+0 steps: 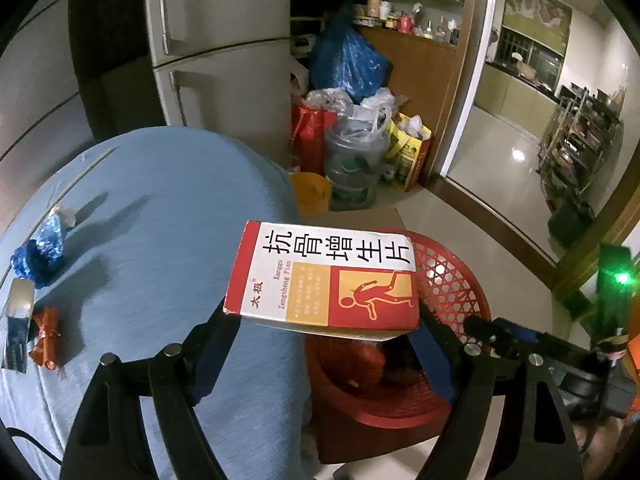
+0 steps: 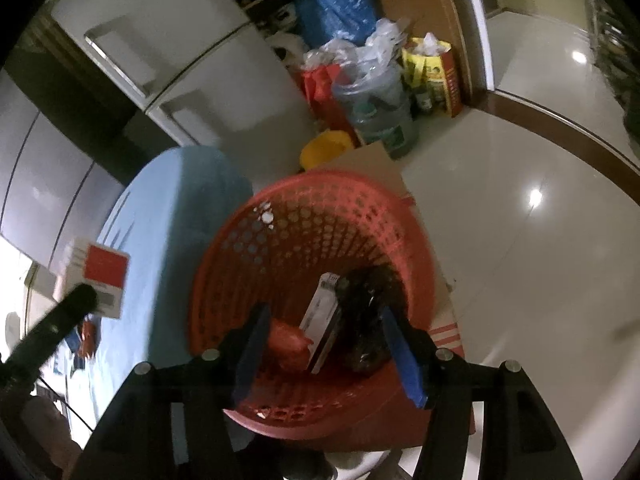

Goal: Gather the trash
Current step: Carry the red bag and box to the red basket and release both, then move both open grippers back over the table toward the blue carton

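Note:
My left gripper is shut on a red and white medicine box, its pads pressing on both ends. It holds the box above the edge of the blue-covered table and the red mesh basket. The box also shows at the left of the right wrist view. My right gripper hangs open over the basket, with nothing between its pads. In the basket lie a white carton, a red wrapper and a dark bag. A blue crumpled wrapper and an orange wrapper lie on the table.
A tape roll rests at the table's left edge. The basket sits on a cardboard box. Behind it stand a yellow bowl, a water jug, stuffed bags and a fridge. Tiled floor spreads to the right.

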Motion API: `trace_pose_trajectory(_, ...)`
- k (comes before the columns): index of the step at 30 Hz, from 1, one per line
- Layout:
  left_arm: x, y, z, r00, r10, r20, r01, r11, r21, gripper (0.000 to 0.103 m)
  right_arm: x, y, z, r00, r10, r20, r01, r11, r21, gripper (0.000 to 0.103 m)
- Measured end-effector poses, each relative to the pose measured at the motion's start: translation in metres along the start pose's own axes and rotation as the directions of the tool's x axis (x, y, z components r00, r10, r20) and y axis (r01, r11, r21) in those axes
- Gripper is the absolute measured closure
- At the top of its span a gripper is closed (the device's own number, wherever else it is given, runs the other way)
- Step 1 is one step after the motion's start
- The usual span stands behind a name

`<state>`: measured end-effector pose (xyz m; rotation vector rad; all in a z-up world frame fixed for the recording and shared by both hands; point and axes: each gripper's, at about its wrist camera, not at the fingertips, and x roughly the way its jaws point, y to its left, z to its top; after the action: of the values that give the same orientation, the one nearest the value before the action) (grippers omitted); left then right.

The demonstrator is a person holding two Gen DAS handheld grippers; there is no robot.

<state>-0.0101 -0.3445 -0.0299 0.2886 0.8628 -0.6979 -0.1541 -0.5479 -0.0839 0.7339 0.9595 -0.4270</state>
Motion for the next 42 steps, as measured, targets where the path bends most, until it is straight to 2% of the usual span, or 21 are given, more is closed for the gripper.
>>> trace_pose_trajectory(7,0.026,-0.018,0.008,0.996,-0.050,-0.076,0.052,0.998,0.018,0.018,-0.010,-0.008,0.003,0.999,-0.009,0.031,0.008,1.000,0.022,0.040)
trace_pose_trajectory(10,0.035,-0.021,0.009,0.993,-0.041,-0.112,0.044,0.999,0.018,0.018,-0.014,-0.012,0.003,0.999,-0.013,0.039,0.012,0.999,0.029,0.040)
trace_pose_trajectory(20,0.021,0.000,0.005,0.994,-0.048,-0.099,0.044,0.998,-0.050,0.018,-0.014,-0.008,0.001,0.999,-0.010,0.036,0.009,1.000,0.023,0.041)
trace_pose_trajectory(28,-0.006,0.042,-0.009,0.998,-0.011,-0.067,0.002,0.991,-0.136,0.018,-0.007,0.011,-0.006,1.000,0.015,0.010,-0.014,1.000,-0.015,0.041)
trace_pose_trajectory(36,-0.035,0.115,-0.046,0.996,0.065,-0.063,-0.081,0.952,-0.294,0.018,0.001,0.053,-0.020,0.999,0.048,-0.025,-0.050,0.994,-0.101,0.041)
trace_pose_trajectory(42,-0.055,0.175,-0.088,0.989,0.127,-0.078,-0.149,0.887,-0.436,0.018,0.006,0.112,-0.032,0.994,0.094,-0.058,-0.104,0.971,-0.215,0.041)
